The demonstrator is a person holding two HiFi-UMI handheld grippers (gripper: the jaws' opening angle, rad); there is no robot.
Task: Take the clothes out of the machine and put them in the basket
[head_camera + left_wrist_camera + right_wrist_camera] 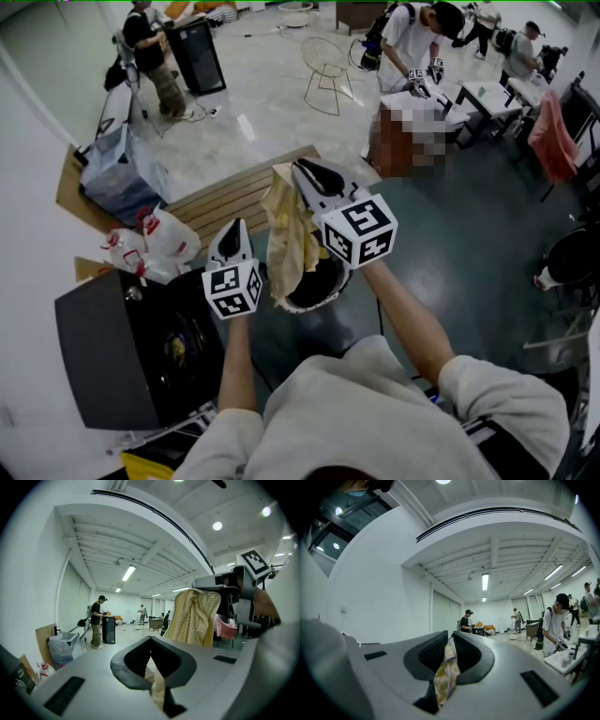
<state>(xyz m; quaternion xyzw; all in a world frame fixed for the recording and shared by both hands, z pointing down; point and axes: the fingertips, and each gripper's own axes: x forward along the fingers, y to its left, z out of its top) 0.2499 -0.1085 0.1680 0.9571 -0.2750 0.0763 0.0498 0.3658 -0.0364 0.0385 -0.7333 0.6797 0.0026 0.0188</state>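
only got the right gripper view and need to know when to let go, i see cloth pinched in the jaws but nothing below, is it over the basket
observer: yes. In the head view the yellow cloth hangs over the left rim of the dark round basket.
operator: is the left gripper on it too
observer: yes. The left gripper is shut on a fold of the same cloth.
operator: where's the machine
observer: the black machine stands to the left of the basket in the head view, close by the person's left arm.
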